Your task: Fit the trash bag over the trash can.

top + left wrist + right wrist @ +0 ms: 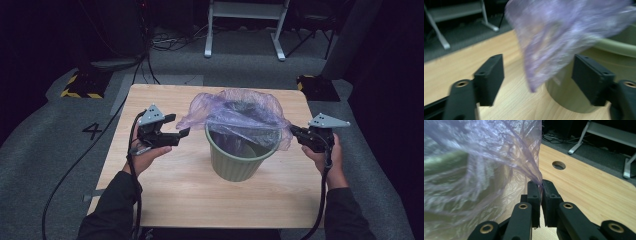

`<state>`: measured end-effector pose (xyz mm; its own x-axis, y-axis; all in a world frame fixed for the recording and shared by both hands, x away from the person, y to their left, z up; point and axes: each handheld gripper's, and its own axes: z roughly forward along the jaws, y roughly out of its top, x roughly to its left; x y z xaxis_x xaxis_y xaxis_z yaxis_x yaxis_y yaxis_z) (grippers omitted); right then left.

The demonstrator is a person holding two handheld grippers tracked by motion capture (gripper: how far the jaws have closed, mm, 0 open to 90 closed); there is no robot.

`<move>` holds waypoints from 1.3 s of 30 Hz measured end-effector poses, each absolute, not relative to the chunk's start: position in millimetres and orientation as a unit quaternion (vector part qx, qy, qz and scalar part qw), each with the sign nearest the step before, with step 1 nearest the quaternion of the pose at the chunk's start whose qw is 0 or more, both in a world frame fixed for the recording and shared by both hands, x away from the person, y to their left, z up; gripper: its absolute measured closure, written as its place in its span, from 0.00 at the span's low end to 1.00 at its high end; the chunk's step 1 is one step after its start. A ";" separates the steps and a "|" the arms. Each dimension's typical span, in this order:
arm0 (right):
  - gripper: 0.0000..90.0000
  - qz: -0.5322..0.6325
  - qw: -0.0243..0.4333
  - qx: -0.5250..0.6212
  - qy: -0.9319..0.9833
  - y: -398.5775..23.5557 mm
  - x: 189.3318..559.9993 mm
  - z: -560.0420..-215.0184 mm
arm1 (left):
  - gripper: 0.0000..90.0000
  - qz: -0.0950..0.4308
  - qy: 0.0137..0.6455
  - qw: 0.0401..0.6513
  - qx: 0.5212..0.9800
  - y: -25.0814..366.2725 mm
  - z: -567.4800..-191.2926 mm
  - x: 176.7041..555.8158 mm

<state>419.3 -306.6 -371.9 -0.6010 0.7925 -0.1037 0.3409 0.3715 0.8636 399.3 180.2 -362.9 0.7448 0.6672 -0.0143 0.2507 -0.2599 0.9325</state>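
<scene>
One hand-held gripper point(540, 188) pinching purple bag point(474, 170)

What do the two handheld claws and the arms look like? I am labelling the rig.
Both claws, left claw and right claw, are black with two flat block jaws, brass-coloured pivot rings and a grey three-cornered plate on top. A black cable trails from each. The person wears dark long sleeves.
</scene>
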 end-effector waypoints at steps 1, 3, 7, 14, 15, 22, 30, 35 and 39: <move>0.95 0.430 0.264 0.358 0.785 -306.4 417.8 -370.3 | 0.24 0.205 0.284 0.532 0.771 178.8 -359.5 392.0; 0.95 0.431 0.266 0.354 0.786 -305.4 414.7 -367.3 | 0.21 0.218 0.252 0.537 0.775 173.9 -352.8 376.7; 0.96 0.434 0.265 0.343 0.789 -301.6 410.6 -362.4 | 0.22 0.234 0.194 0.533 0.790 153.9 -341.1 353.8; 0.96 0.451 0.253 0.317 0.795 -290.8 399.3 -352.7 | 0.28 0.230 0.152 0.530 0.802 119.4 -328.3 352.3; 0.96 0.454 0.251 0.312 0.796 -289.3 396.6 -351.4 | 0.28 0.229 0.149 0.526 0.805 115.2 -327.8 354.5; 0.95 0.478 0.235 0.285 0.797 -284.9 374.3 -340.8 | 0.35 0.227 0.147 0.502 0.821 92.6 -327.8 367.1; 0.93 0.494 0.227 0.249 0.802 -279.3 347.3 -327.7 | 0.36 0.189 0.131 0.500 0.835 84.6 -333.1 370.2; 0.91 0.502 0.221 0.240 0.801 -278.0 336.6 -326.0 | 0.70 0.198 0.129 0.489 0.839 85.7 -334.2 371.3; 0.91 0.503 0.220 0.241 0.800 -279.4 330.0 -327.0 | 0.95 0.206 0.127 0.486 0.840 91.9 -334.6 370.9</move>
<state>330.0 -279.4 -327.0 -0.7872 0.6067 -0.1103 0.1631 0.3774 0.9116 370.9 91.9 -334.6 0.8828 0.4132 0.2234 0.0125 -0.4960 0.8682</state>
